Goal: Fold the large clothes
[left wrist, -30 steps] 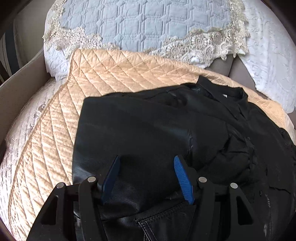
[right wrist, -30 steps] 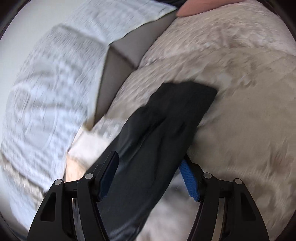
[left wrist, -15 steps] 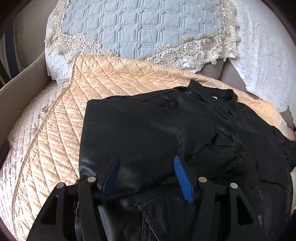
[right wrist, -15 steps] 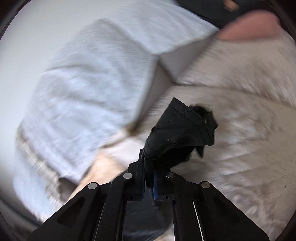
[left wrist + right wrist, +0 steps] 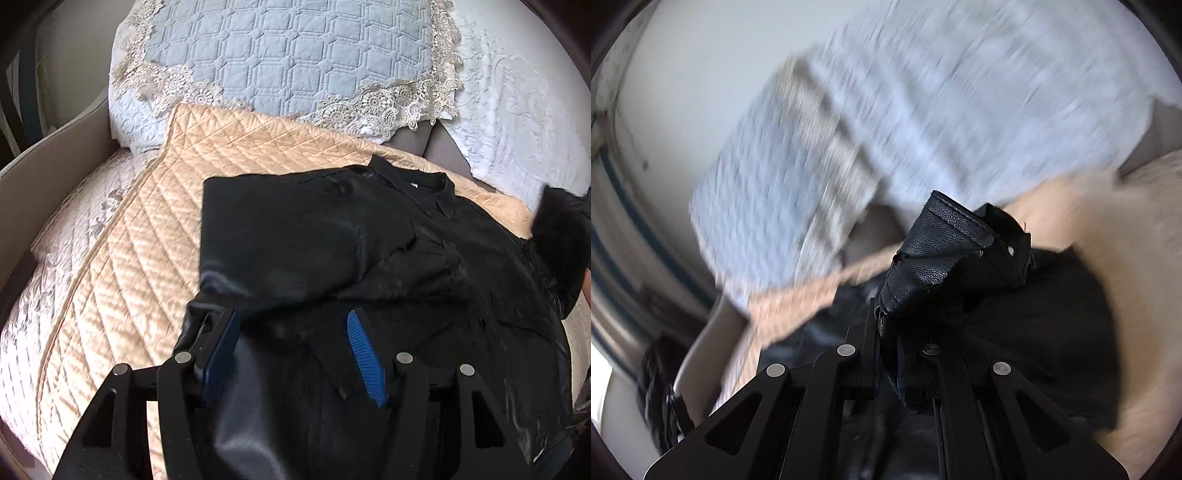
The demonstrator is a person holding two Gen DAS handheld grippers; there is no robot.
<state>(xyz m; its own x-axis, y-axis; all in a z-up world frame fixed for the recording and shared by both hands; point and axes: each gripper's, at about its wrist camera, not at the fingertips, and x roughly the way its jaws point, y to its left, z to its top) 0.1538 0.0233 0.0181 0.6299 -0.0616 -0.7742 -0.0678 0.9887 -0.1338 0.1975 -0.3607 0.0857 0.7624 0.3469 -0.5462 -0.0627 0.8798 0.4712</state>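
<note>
Where black jacket (image 5: 332, 251) lies: peach quilt (image 5: 147, 240), blue lace-edged pillow (image 5: 288, 55) behind.

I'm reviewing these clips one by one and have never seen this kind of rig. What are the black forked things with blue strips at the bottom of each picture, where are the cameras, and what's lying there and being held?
There is no robot here: a person carries a hand-held two-finger gripper in each hand, and a fisheye camera on each one looks forward along its fingers. The blue strips are the finger pads.

In the left wrist view, the left gripper stands open over a black leather-look jacket, which lies on a peach quilted cover. Behind are a blue lace-edged pillow and white bedding.

In the blurred right wrist view, the right gripper is shut on the jacket's cuff, lifted off the bed.
</note>
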